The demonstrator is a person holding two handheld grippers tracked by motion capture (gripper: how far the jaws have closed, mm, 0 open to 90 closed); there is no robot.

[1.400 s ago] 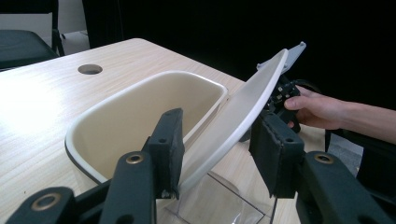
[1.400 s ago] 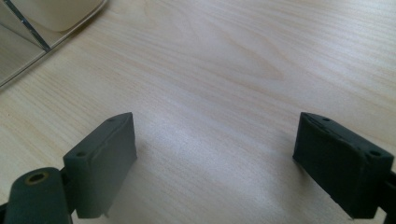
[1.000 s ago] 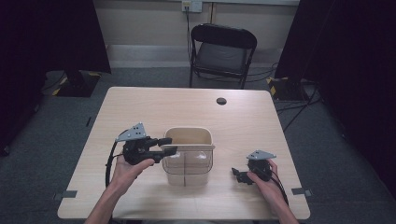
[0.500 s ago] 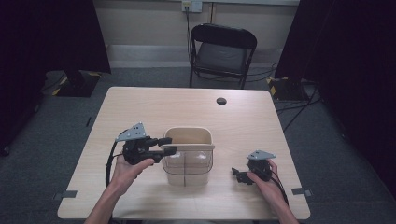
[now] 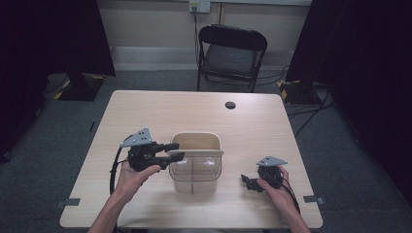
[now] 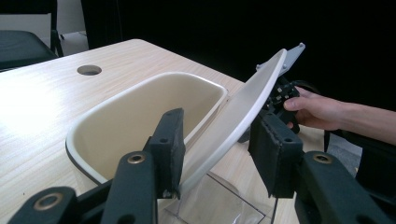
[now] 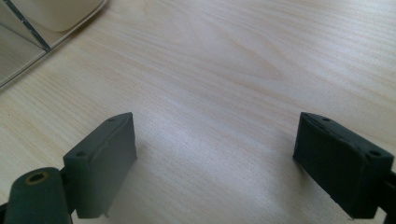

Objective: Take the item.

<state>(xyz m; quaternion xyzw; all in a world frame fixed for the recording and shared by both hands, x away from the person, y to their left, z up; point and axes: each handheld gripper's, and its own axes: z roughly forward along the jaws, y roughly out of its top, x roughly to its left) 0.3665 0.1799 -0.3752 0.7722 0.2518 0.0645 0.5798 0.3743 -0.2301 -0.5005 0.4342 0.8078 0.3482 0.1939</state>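
A clear plastic bin with a cream top [image 5: 194, 170] stands in the middle of the table. Its cream swing lid [image 6: 243, 107] is tilted up on edge across the opening [image 6: 130, 116]. My left gripper [image 5: 176, 151] reaches in from the bin's left side. In the left gripper view it [image 6: 222, 149] is shut on the lid's lower end, which sits between its jaws. My right gripper [image 5: 248, 183] rests low on the table to the right of the bin. It [image 7: 224, 158] is open, with bare wood between its jaws. The bin's corner [image 7: 28, 32] lies ahead of it.
A round black hole [image 5: 230, 105] sits in the table [image 5: 145, 111] near its far edge. A black folding chair [image 5: 232, 53] stands behind the table. The person's right hand [image 6: 322, 109] lies beyond the lid in the left gripper view.
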